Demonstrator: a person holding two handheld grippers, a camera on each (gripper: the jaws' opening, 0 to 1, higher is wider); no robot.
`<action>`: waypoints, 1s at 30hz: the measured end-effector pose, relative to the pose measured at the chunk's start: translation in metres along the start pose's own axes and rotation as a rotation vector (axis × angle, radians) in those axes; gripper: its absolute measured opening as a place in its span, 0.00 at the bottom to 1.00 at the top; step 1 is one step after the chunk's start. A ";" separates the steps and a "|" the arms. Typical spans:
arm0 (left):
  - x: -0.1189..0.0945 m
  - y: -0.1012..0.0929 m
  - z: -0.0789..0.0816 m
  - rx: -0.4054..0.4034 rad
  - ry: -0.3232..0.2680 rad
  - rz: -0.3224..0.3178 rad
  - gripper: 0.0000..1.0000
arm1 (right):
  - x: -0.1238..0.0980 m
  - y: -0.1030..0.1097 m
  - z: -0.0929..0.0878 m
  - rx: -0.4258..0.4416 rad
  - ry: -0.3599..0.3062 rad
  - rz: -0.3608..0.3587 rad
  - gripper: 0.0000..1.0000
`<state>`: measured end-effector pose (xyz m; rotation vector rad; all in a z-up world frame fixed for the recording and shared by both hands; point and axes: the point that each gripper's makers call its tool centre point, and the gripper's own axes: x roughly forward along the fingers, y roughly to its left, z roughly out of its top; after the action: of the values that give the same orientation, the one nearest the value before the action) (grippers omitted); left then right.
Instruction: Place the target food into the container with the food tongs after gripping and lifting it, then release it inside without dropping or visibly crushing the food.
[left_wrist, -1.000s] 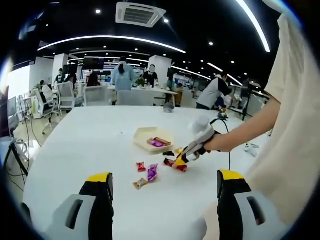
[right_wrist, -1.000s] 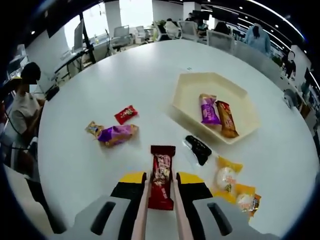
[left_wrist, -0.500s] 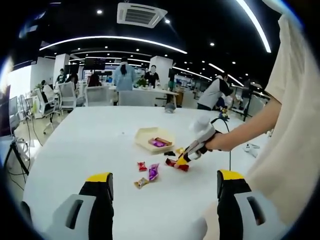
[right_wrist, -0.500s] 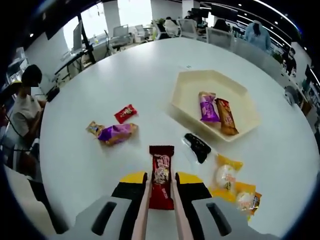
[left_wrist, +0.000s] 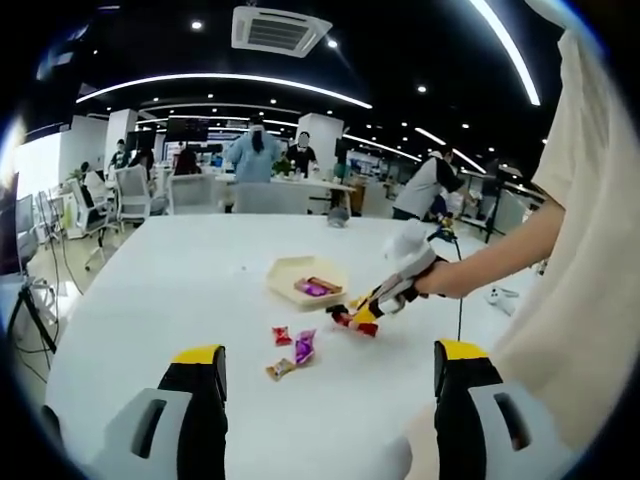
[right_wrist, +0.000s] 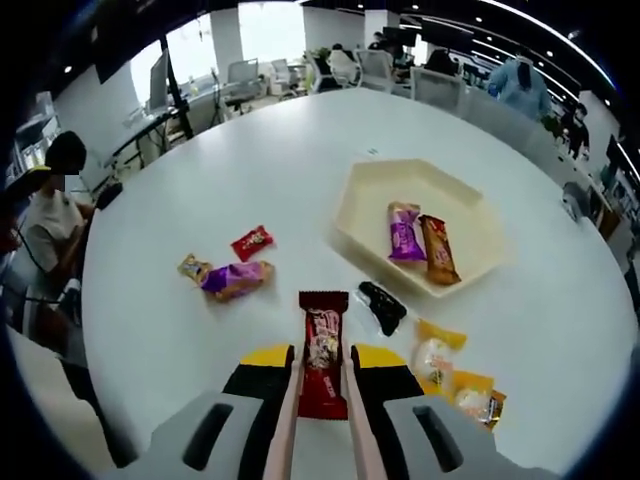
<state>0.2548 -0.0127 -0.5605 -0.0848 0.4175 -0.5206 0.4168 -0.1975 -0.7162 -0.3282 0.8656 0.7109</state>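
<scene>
My right gripper (right_wrist: 321, 372) is shut on tongs that pinch a red snack bar (right_wrist: 322, 350), held in the air above the white table. From the left gripper view that same gripper (left_wrist: 372, 306) hangs over the table with the red snack bar (left_wrist: 356, 323) at its tip, just right of the cream hexagonal tray (left_wrist: 290, 272). The tray (right_wrist: 362, 185) holds a purple bar (right_wrist: 404, 231) and an orange-brown bar (right_wrist: 438, 249). My left gripper (left_wrist: 328, 375) stands open low over the near table, nothing between its yellow-tipped fingers.
Loose on the table lie a black packet (right_wrist: 383, 307), yellow packets (right_wrist: 435, 353), a purple candy (right_wrist: 236, 279), a small red packet (right_wrist: 251, 242) and a gold one (right_wrist: 193, 268). A person's arm (left_wrist: 510, 255) reaches in from the right. People and chairs stand beyond the table.
The right gripper has risen with the red snack bar and drawn a little toward the tray; the table things look smaller in its view. The left gripper has stayed still.
</scene>
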 end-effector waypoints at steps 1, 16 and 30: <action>0.000 0.000 0.000 -0.001 -0.001 -0.001 0.85 | -0.001 -0.002 0.000 0.016 -0.002 0.002 0.22; 0.001 -0.004 0.003 0.005 -0.010 -0.009 0.85 | -0.015 -0.015 0.005 0.033 -0.025 -0.016 0.22; 0.003 -0.006 0.004 0.012 -0.013 -0.017 0.85 | -0.031 -0.032 0.025 0.038 -0.076 -0.040 0.21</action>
<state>0.2559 -0.0193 -0.5566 -0.0799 0.4010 -0.5395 0.4395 -0.2209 -0.6766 -0.2823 0.7971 0.6657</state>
